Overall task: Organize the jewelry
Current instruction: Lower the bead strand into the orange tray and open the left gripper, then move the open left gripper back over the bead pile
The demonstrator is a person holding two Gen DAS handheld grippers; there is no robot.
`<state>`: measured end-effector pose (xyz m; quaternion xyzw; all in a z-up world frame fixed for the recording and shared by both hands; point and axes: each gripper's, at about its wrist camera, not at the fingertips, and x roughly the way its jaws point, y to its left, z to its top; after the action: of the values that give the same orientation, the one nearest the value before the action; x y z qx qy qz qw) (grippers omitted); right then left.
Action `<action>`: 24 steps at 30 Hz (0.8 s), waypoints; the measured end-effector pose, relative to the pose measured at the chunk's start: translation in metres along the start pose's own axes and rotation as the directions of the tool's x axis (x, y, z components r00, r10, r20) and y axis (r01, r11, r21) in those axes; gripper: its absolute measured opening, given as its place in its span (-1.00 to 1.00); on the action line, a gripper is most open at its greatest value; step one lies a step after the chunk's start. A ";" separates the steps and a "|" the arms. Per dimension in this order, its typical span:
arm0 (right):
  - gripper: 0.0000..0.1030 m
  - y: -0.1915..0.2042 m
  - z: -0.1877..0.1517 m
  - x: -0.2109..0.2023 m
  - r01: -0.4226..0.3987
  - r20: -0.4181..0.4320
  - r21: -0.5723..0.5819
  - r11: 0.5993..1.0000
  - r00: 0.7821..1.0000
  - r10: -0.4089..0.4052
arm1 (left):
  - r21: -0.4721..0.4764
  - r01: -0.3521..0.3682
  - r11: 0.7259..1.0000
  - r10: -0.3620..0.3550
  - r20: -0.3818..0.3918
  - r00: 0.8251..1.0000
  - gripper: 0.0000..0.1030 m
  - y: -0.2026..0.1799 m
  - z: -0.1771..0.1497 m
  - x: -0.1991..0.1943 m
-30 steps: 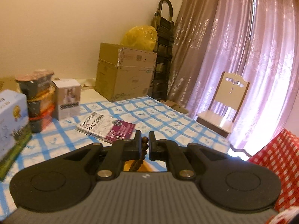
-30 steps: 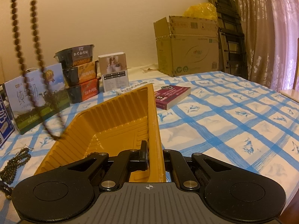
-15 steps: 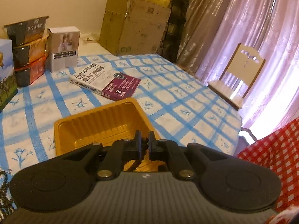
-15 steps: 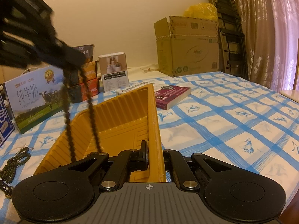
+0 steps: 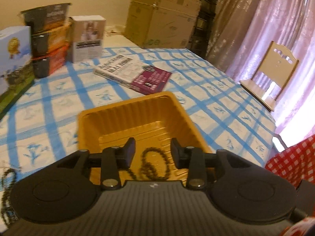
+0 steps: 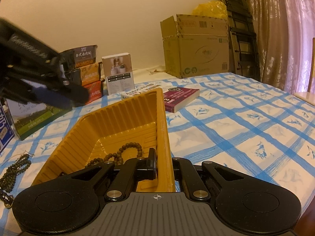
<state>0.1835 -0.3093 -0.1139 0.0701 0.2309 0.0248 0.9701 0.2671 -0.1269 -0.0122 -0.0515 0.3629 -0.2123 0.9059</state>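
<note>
A yellow plastic tray sits on the blue-checked tablecloth; it also shows in the right wrist view. A dark bead necklace lies coiled on the tray floor, also seen in the right wrist view. My left gripper is open and empty just above the necklace; in the right wrist view it appears blurred at the left. My right gripper is shut on the tray's right wall. A second bead strand lies on the cloth left of the tray, also in the left wrist view.
A book lies beyond the tray. Stacked food boxes, a white box and a milk carton stand at the back left. A cardboard box stands behind. A chair is at the right, past the table edge.
My left gripper came down over the tray, opened and let the bead necklace go. The necklace now lies in the tray. The right gripper has held still on the tray wall.
</note>
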 end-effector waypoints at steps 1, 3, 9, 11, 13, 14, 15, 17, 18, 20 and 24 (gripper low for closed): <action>-0.92 0.000 0.000 0.000 0.000 0.000 -0.001 1.000 1.000 0.000 | 0.001 -0.015 1.000 0.015 0.009 1.000 -0.25 0.004 -0.001 -0.004; -0.92 0.000 0.000 0.000 0.000 0.001 -0.004 1.000 1.000 0.000 | 0.000 -0.044 0.999 0.044 0.022 0.999 -0.24 0.013 -0.003 -0.013; -0.92 0.000 0.001 0.000 0.001 0.000 -0.005 1.000 1.000 -0.001 | -0.047 -0.148 0.988 0.150 0.044 0.988 -0.23 0.055 -0.014 -0.048; -0.92 0.000 0.001 0.000 0.002 0.000 -0.006 1.000 1.000 -0.002 | -0.056 -0.197 0.979 0.200 0.053 0.978 -0.22 0.069 -0.020 -0.062; -0.92 0.000 0.001 -0.001 0.003 0.001 -0.011 1.000 1.000 -0.003 | -0.065 -0.248 0.966 0.252 0.053 0.966 -0.18 0.083 -0.027 -0.076; -0.92 0.000 0.001 -0.001 0.003 0.001 -0.014 1.000 1.000 -0.003 | -0.074 -0.271 0.960 0.276 0.052 0.960 -0.18 0.091 -0.031 -0.083; -0.92 0.001 0.001 -0.002 0.003 0.000 -0.015 1.000 1.000 -0.003 | -0.083 -0.288 0.954 0.293 0.049 0.955 -0.18 0.097 -0.034 -0.088; -0.92 0.001 0.001 -0.002 0.005 -0.001 -0.017 1.000 1.000 -0.005 | -0.107 -0.332 0.937 0.338 0.042 0.940 -0.18 0.115 -0.043 -0.104; -0.92 0.001 0.001 -0.002 0.005 0.000 -0.016 1.000 1.000 -0.005 | -0.115 -0.352 0.929 0.358 0.040 0.933 -0.18 0.121 -0.046 -0.110; -0.92 0.001 0.001 -0.002 0.004 0.001 -0.015 1.000 1.000 -0.004 | -0.141 -0.399 0.906 0.407 0.034 0.913 -0.18 0.137 -0.055 -0.126; -0.92 0.001 0.001 -0.003 0.004 0.002 -0.016 1.000 1.000 -0.004 | -0.182 -0.466 0.866 0.475 0.007 0.880 -0.17 0.162 -0.075 -0.152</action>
<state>0.1813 -0.3088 -0.1122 0.0617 0.2298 0.0245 0.9710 0.1741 0.0887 -0.0101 -0.0464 0.3585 0.0490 0.9311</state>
